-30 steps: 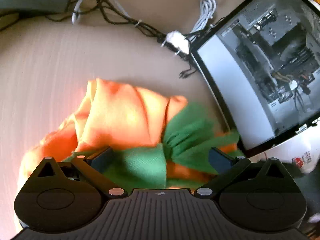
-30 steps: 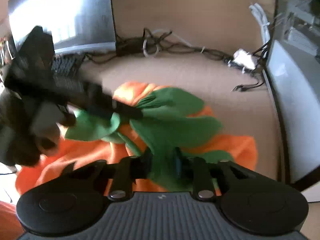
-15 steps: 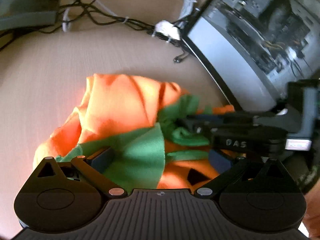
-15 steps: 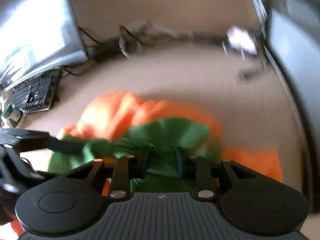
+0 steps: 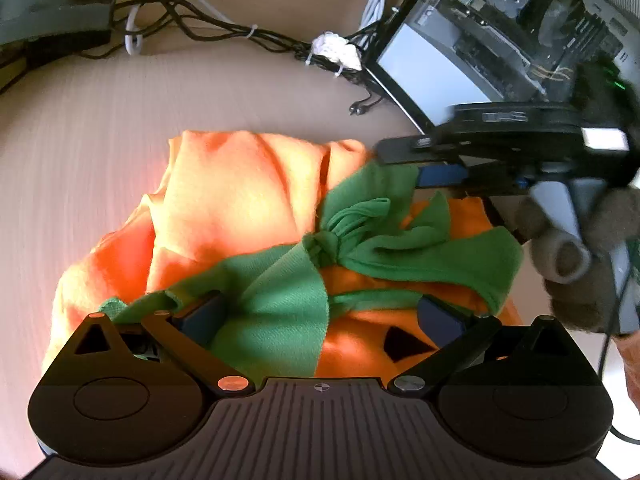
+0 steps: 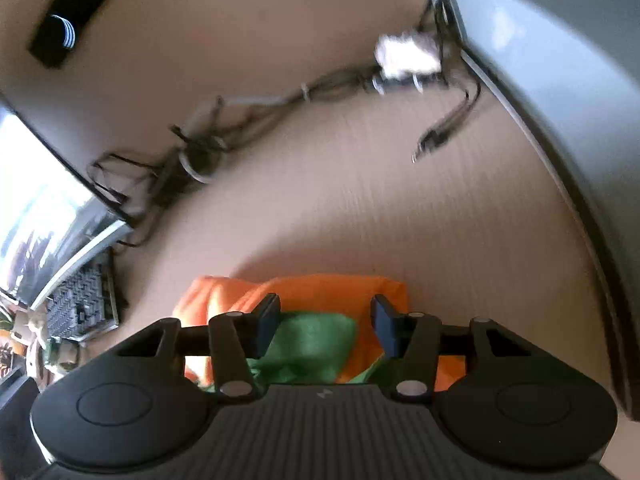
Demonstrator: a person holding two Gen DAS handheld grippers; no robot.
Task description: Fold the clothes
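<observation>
A: Left wrist view. My left tool [image 5: 320,314] sits wide open low over the orange garment [image 5: 236,204], holding nothing; a green panel [image 5: 280,304] of that garment lies between its spread fingers. The garment lies bunched on the counter [image 5: 92,128], green tie knot [image 5: 324,246] near its middle, black cut-out shapes showing on the near orange face.

B: What differs from a second ago?

A: My right tool [image 6: 325,326] was pinched on green cloth then. Now its fingers stand apart, grip released, green and orange cloth lying below the gap. From the left camera it appears side-on at the garment's far right edge [image 5: 440,160], higher than half a second back, when it lay across the green straps. The green strap ends now lie spread to the right of the knot.

B: Meaning for the fold?

A: My judgement: cloth let go, both tools free. The heap is still rumpled, not a flat fold. Whether this is a mid-fold regrip or a fold dropped, I cannot tell.

B: Any writing?

A: Markings on the right tool's body are blurred, unreadable now. The computer case [image 5: 500,40] and cable bundle [image 5: 256,36] show nothing legible.
</observation>
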